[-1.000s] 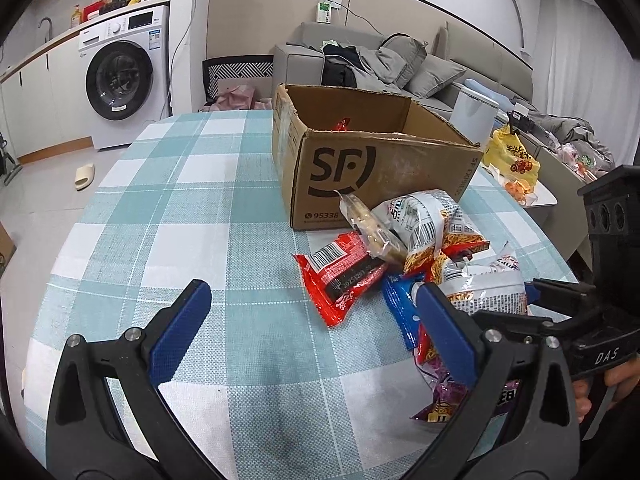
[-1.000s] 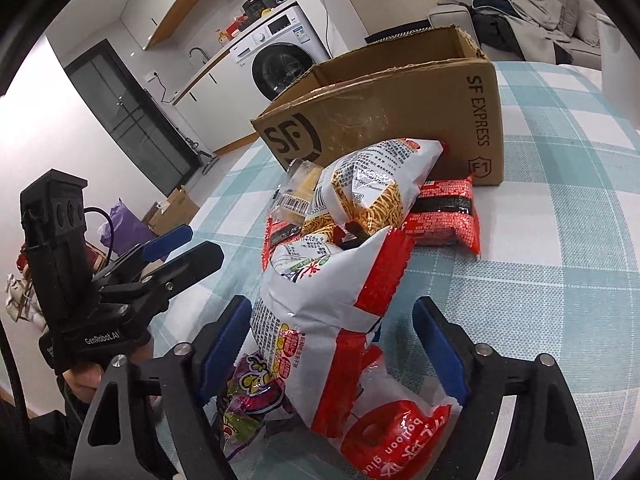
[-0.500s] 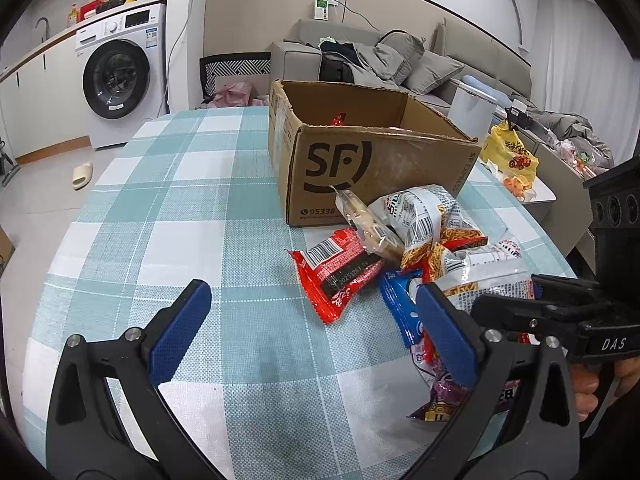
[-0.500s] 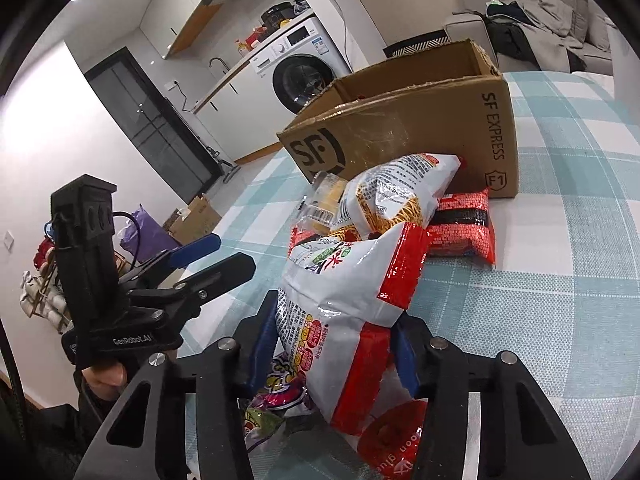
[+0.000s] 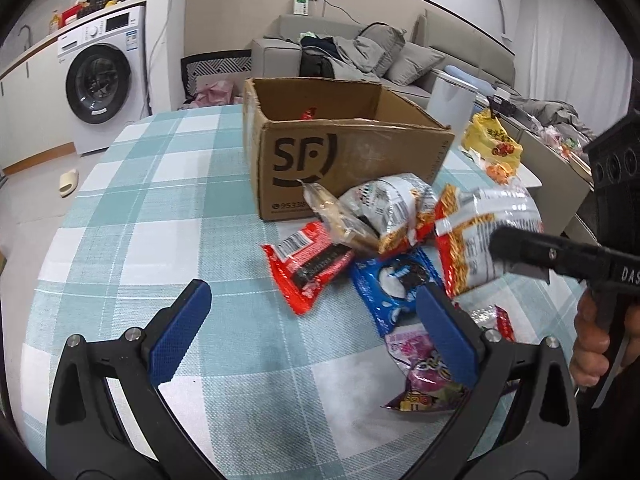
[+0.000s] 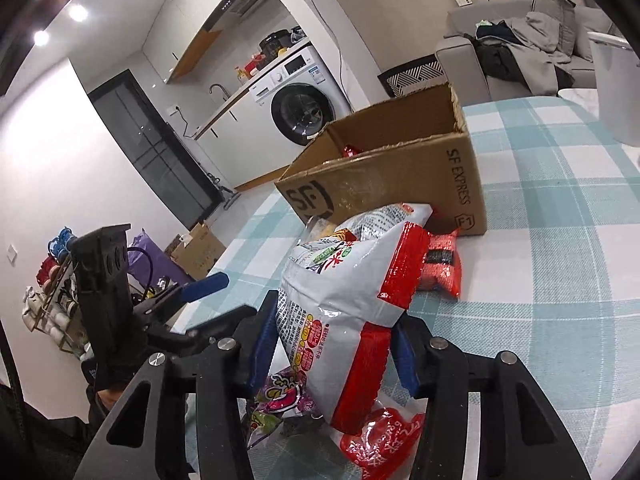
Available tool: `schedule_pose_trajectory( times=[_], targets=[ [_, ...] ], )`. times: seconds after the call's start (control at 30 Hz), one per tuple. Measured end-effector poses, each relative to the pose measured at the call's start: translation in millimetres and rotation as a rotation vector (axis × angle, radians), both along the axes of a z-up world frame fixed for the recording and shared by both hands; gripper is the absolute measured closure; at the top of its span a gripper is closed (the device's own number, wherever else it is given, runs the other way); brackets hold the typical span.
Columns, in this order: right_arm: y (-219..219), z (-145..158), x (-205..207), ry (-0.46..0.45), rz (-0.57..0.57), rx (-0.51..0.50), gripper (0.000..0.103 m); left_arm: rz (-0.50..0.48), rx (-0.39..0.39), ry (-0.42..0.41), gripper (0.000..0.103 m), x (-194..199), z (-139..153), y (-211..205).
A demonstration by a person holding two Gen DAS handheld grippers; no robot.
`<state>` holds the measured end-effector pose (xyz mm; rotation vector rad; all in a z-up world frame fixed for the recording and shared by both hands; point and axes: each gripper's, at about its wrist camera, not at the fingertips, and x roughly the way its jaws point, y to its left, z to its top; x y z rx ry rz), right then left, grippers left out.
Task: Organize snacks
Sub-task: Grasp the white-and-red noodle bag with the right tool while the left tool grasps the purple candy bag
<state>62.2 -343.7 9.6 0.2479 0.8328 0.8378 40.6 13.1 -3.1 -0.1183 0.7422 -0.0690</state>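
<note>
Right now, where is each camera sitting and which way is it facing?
Left wrist: on the left gripper, open over the checked table, facing the cardboard box and snack pile; the right gripper and hand show at right.
Right wrist: on the right gripper, shut on the white and red snack bag, facing the box and washing machine; the left gripper shows at left.
Shared: box, held bag, table, sofa.
</note>
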Motion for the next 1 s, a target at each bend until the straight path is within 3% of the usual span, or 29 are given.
schedule_pose_trajectory(
  times=[0.37,0.67,0.83,0.93,1.0],
  targets=[
    [-15,16,-4,-0.052,-0.031,0.007,0.052,-0.192,-0.083,0.066,0.001,-8,4,-41],
    [-16,19,-8,-0.053,-0.037,-0.001,0.052,-0.258,-0.143,0.179,0.001,-5,-14,-61],
    [-15,18,-7,-0.049,-0.038,-0.007,0.052,-0.268,-0.139,0.237,0.002,-2,-25,-66],
    [-15,17,-6,-0.042,-0.04,-0.003,0.052,-0.281,-0.149,0.261,0.007,-1,-29,-66],
    [-16,16,-5,-0.041,-0.042,-0.005,0.052,-0.293,-0.158,0.271,0.018,0,-32,-66]
  ],
)
